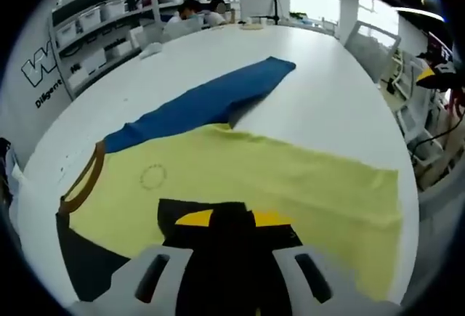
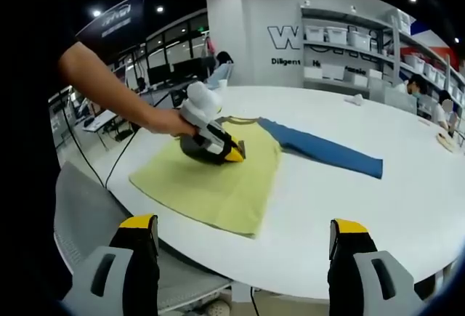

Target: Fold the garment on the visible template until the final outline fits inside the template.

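- Your left gripper (image 2: pixel 234 152) presses down on the shirt (image 2: pixel 218 174) mid-table (image 2: pixel 349 207); its jaws hide their own gap, so cannot tell.
- Your right gripper (image 2: pixel 243 247) is wide apart, holding nothing.
- Blue sleeve (image 1: pixel 211 102) runs toward 1 o'clock.

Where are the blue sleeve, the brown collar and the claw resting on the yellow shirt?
Sleeve (image 1: pixel 211 98), left gripper view, middle of the blue length.
Collar (image 1: pixel 86 182), left gripper view, on the brown band.
Left claw (image 2: pixel 237 153), right gripper view, at its yellow tips on the shirt (image 2: pixel 218 185).
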The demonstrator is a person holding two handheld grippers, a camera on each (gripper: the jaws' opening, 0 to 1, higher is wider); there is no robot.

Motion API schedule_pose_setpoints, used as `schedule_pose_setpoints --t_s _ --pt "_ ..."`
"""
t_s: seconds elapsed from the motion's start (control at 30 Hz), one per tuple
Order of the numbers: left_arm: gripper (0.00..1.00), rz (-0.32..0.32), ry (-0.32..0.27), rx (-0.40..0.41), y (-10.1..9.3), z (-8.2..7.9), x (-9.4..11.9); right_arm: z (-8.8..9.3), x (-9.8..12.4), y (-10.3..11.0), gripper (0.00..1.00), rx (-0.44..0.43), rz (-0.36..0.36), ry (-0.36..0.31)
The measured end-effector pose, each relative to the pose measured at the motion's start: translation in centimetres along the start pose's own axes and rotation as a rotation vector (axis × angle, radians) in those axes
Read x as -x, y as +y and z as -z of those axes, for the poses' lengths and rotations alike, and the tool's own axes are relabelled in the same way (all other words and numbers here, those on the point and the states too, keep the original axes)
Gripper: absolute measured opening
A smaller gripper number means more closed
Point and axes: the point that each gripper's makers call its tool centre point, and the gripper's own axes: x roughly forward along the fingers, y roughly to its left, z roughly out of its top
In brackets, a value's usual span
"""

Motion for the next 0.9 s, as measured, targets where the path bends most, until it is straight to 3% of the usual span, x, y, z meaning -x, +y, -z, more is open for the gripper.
schedule_pose_setpoints --t_s 0.2,0.33,0.43,0.6,0.7,0.9 --pt "0.04 0.037 -0.017 0.096 -0.3 -0.2 1.5 -0.2 -0.5 0.2 0.96 0.006 -0.013 -0.002" --pt "0.03 0.094 -0.098 0.121 -1.5 -2.3 3.5 -0.2 -1.0 0.4 0.96 0.015 -0.029 -0.001" --pt "0.03 0.193 -0.182 0.129 -3.7 -4.3 5.5 -0.2 -1.2 0.5 0.96 0.022 -0.039 0.001" --pt "0.03 0.23 -0.214 0.12 -5.5 -5.2 7.9 -0.3 -1.4 0.5 0.96 0.025 -0.052 -0.005" --pt "0.03 0.269 -0.234 0.078 -7.1 -5.0 8.9 -0.4 -1.4 0.5 0.97 0.033 -0.06 -0.007" --pt "0.03 0.256 -0.222 0.063 -8.3 -3.4 9.6 -0.3 -1.7 0.9 0.97 0.044 -0.081 -0.002"
